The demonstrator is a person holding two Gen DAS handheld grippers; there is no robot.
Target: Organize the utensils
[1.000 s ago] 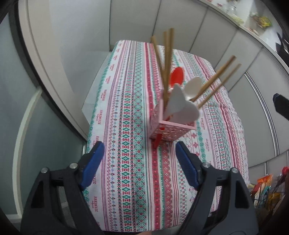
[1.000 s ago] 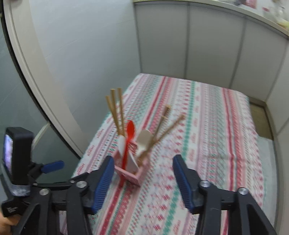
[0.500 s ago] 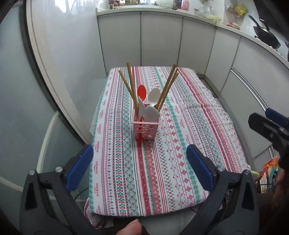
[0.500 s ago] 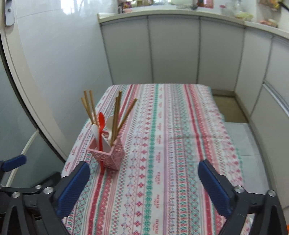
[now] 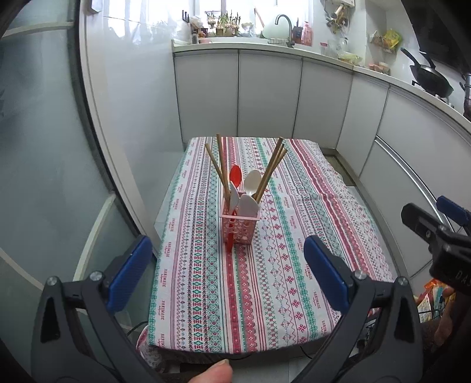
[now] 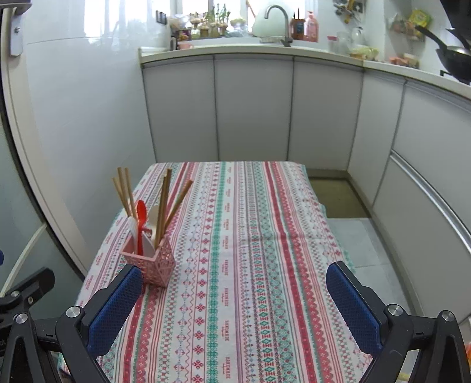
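Looks done: chopsticks [image 5: 272, 171], red spoon [image 5: 235, 176] and white spoons [image 5: 252, 180] all stand in pink holder [image 5: 240, 228]; nothing loose beside it. Left gripper [image 5: 226, 274] and right gripper [image 6: 235, 306] jaws apart, empty.

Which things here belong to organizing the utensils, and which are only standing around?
Belong to the job:
- pink perforated plastic holder
- brown wooden chopsticks
- red plastic spoon
- white plastic spoons

Only standing around:
- striped patterned tablecloth
- black wok on the counter
- curved metal tap
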